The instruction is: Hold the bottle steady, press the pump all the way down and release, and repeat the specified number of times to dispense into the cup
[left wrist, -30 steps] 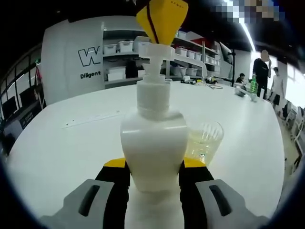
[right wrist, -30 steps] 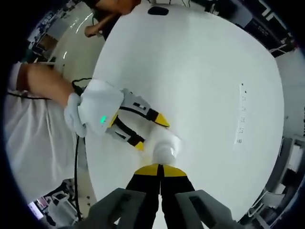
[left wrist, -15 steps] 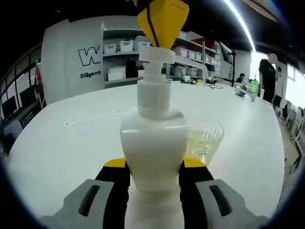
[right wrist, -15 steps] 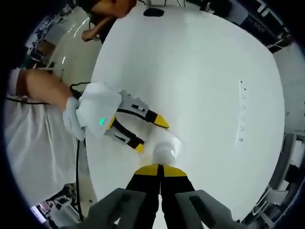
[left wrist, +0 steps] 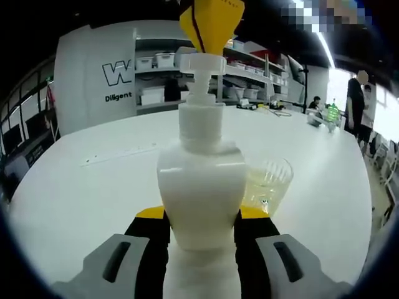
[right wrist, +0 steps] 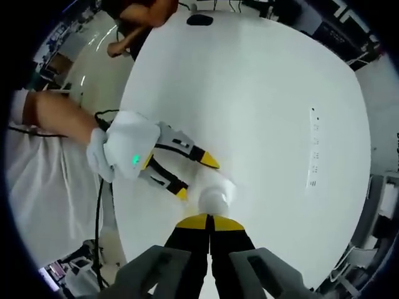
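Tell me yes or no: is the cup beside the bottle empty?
No, the clear cup beside the white pump bottle holds a little pale yellowish liquid.

a lab or workshop-style open workspace: a large white round table [left wrist: 75, 193] stands before a white wall with a big logo [left wrist: 116, 73], shelving [left wrist: 249, 75] stacked with white storage bins [left wrist: 164, 60], strip ceiling lights [left wrist: 324, 43], and people [left wrist: 355, 106] standing at the far side.

White bottle [left wrist: 201, 187], clear cup [left wrist: 268, 184], yellow-tipped black tools [left wrist: 201, 225], white table [left wrist: 81, 193].
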Tool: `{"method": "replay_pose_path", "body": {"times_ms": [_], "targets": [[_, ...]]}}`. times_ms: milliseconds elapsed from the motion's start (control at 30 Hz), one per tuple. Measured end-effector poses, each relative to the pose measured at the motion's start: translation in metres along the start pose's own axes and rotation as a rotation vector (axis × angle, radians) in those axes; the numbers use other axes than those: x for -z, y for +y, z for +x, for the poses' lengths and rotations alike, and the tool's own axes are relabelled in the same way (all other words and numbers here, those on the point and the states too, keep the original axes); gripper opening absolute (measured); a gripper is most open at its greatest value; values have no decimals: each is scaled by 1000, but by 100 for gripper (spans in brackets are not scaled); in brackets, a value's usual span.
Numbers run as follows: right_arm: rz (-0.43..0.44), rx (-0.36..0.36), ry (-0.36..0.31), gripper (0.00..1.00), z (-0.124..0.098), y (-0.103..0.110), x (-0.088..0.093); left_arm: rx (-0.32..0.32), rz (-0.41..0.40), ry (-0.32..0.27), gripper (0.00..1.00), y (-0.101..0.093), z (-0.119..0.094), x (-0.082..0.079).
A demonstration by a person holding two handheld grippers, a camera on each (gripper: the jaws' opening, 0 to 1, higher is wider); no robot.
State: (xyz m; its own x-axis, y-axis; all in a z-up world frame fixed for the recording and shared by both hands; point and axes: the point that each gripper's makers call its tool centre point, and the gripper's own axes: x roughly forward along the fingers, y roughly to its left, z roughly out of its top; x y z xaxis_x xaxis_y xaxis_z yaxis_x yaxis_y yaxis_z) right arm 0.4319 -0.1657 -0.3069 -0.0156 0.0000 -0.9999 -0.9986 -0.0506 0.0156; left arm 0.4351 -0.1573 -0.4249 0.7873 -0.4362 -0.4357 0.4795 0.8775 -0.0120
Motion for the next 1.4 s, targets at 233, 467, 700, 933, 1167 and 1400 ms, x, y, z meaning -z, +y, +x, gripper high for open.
{"method": "replay_pose_path", "body": {"times_ms": [233, 467, 700, 933, 1167, 1400], "targets": [[4, -3, 4, 0, -1, 4, 1, 1, 2, 0, 39, 0, 0, 1], [0, -10, 8, 0, 0, 2, -1, 2, 3, 3, 38, 0, -1, 1], [-11, -17, 14, 0, 1, 3, -1, 3, 4, 4, 38, 0, -1, 2], [13, -22, 2, 0, 1, 3, -1, 3, 6, 5, 38, 0, 0, 2], [57, -28, 4, 0, 4, -1, -2, 1, 6, 8, 38, 1, 1, 2], [9, -27, 25, 0, 9, 1, -1, 2, 6, 10, 38, 0, 2, 2]]}}
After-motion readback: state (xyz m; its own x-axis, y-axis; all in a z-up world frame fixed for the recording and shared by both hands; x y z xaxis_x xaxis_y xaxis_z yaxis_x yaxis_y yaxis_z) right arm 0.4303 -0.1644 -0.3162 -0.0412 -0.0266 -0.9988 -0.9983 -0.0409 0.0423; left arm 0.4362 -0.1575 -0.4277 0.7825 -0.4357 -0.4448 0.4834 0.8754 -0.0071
